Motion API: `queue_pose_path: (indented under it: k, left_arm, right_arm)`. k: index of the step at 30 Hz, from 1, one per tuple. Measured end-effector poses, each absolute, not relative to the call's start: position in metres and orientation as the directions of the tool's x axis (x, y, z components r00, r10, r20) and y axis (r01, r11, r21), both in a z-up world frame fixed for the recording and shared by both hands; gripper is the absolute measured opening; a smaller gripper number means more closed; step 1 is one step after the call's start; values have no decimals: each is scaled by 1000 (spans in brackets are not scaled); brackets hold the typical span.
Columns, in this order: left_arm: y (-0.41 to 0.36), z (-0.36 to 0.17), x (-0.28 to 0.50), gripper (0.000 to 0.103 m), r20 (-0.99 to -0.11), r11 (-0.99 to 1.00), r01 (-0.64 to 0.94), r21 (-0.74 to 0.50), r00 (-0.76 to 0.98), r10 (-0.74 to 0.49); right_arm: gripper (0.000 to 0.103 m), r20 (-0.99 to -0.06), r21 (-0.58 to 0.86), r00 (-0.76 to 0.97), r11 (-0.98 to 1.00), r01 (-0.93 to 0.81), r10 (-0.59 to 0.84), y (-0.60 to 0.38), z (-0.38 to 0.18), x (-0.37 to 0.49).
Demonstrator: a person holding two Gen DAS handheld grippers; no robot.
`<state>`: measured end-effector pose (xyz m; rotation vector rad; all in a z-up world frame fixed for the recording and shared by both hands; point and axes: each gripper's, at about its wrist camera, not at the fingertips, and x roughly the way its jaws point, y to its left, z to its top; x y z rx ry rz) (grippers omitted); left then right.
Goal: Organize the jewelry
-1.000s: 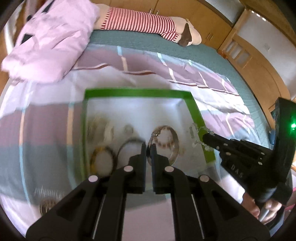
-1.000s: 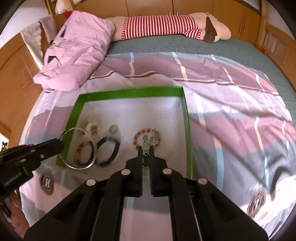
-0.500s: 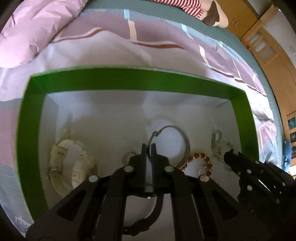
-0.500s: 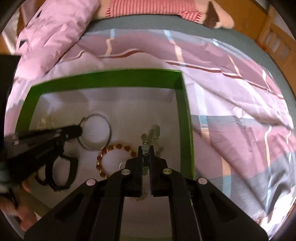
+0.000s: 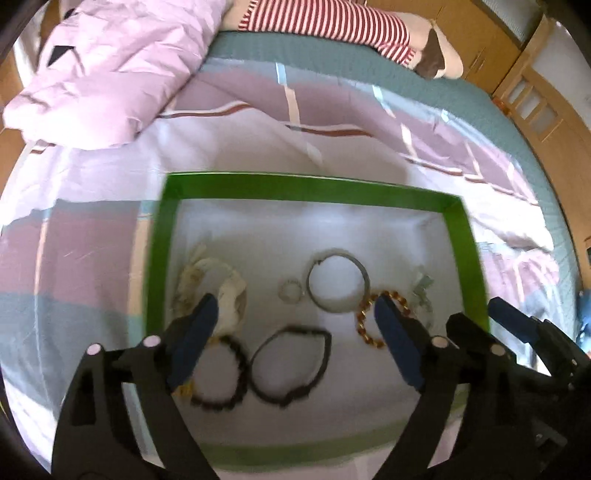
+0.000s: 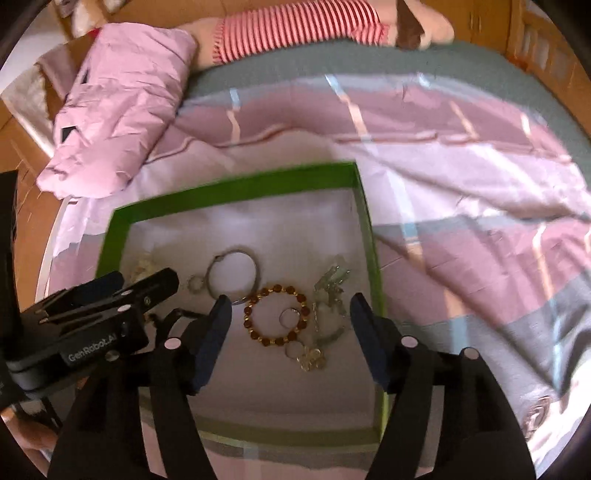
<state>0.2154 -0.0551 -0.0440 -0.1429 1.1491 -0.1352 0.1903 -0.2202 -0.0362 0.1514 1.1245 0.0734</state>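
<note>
Ahead of my claws I see a bed spread with a striped sheet (image 5: 332, 122) in mauve, pale lilac and grey-blue bands, creased and rumpled. Farther out, past that sheet, a teal blanket (image 5: 332, 55) runs across the bed. Up and to the left of the claws lies a crumpled pink pillow (image 5: 107, 77), with a small dark patch showing on it. Beyond it, at the far edge of the bed, I make out a stuffed toy in a red-and-white striped top (image 6: 295, 33), lying lengthwise. Off to the far right stand wooden cabinets (image 5: 532, 96) with pale panelled doors, blurred.
</note>
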Motion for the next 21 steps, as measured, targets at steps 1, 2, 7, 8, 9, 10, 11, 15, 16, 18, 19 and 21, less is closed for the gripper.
queue_pose_path:
  k: [1,2,7,8,9,10,11,15,16,18,19,21]
  left_arm:
    - [-50,-36,209,92,-890,980,22,-200,414,-191]
    - [-45,-27,200,93,-882,976,16,-218,426,-204]
    - [-26,9,143,101,-855,984,32,-175,490,-169]
    - [-22,12,130,101,-858,991,18,-134,497,-125]
    - [-16,15,112,101,-856,992,21,-121,503,-115]
    - [-11,15,96,101,-856,991,36,-130,500,-130]
    - [-7,14,83,101,-858,990,47,-132,495,-138]
    - [10,3,28,101,-833,994,38,-102,543,-106]
    - [12,1,19,101,-818,995,36,-88,568,-93]
    - [15,-5,5,101,-805,997,42,-61,589,-74]
    - [17,-8,2,101,-802,996,48,-81,590,-94]
    - [24,-9,-4,101,-793,992,38,-119,598,-118]
  right_arm:
    - [74,-886,142,446,990,8,124,-219,-28,183]
    - [77,-880,128,461,992,3,112,-219,-21,174]
    - [84,-826,99,555,995,-26,97,-223,3,108]
    - [84,-818,100,568,995,-21,94,-224,4,95]
    - [84,-812,101,577,995,-16,91,-225,4,81]
    - [84,-811,102,579,995,-11,89,-225,2,66]
    - [84,-813,107,574,994,-8,92,-225,-1,56]
    - [84,-811,159,572,987,12,124,-222,-8,18]
    - [84,-808,167,575,986,18,127,-220,-9,10]
    - [84,-802,168,583,986,14,129,-213,-8,-1]
    - [84,-799,149,590,989,11,114,-209,-6,-4]
    - [84,-788,99,610,995,5,75,-202,-1,-11]
